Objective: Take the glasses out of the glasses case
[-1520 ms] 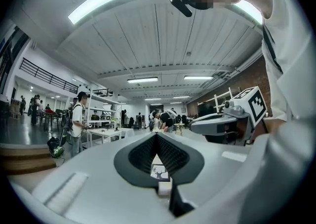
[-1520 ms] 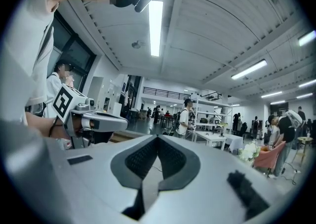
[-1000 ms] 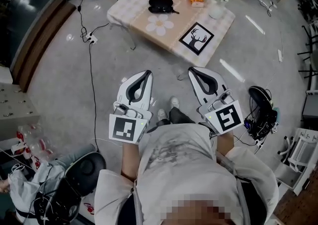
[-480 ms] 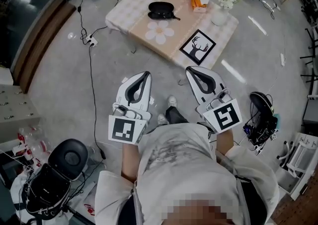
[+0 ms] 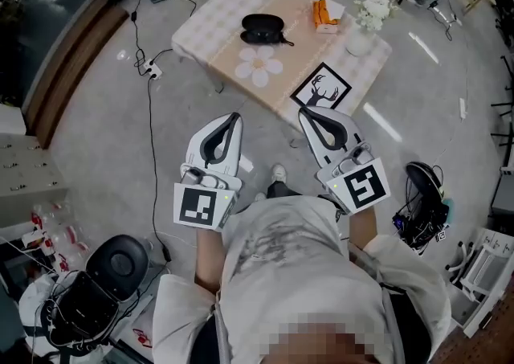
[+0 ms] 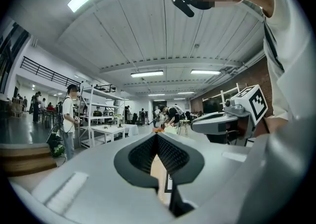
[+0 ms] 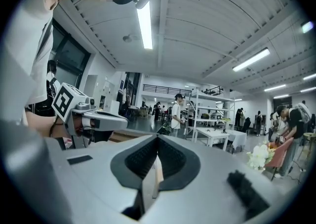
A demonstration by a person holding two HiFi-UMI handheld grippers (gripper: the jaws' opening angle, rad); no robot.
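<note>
Drawn nearer since earlier frame: desk (image 5: 217, 9) carrying black glasses case (image 5: 263, 28). Left gripper (image 5: 235, 116) and right gripper (image 5: 303, 113) clenched, empty, side by side, just short of desk edge

Checked low table (image 5: 217, 9) with white flowers (image 5: 374, 7), orange box (image 5: 325, 15), deer card (image 5: 321, 91)

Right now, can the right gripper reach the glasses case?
Probably not: the right gripper, shut, is at the near edge of the table, and the glasses case lies toward its far side. Nothing blocks the path; stepping closer should do.
</note>
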